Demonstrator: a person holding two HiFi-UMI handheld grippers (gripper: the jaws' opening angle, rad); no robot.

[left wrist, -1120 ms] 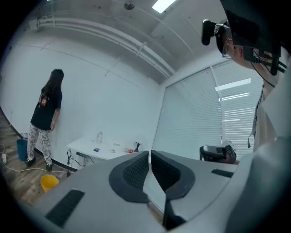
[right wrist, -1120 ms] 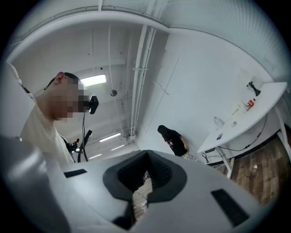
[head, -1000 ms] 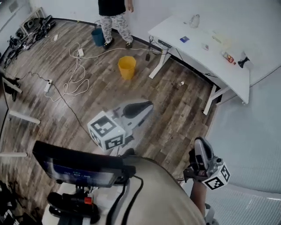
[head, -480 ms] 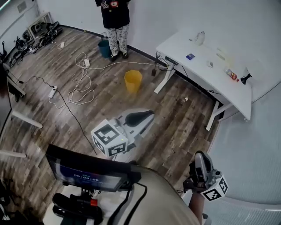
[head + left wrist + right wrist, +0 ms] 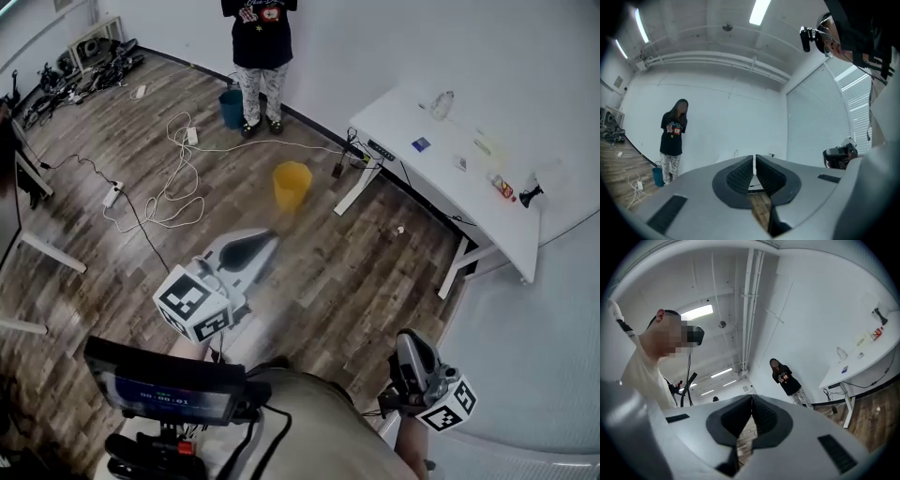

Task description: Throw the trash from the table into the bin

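— Any legible print?
— Screen (image 5: 159,389), bottom edge: digits too blurred to read. Two marker cubes (image 5: 192,305): square patterns only.
— Grippers?
— Two. Left gripper (image 5: 248,249) and right gripper (image 5: 410,349): jaws pressed together, nothing between them.
— Trash and bins?
— One white table (image 5: 441,173), far right, bearing a clear bottle (image 5: 441,103), a blue piece (image 5: 421,144) and bits too small to name. One yellow bin (image 5: 292,184) on the floor near the table's left end. One blue bucket (image 5: 232,108) beside a standing person (image 5: 260,37), whose head is cropped in the head view.
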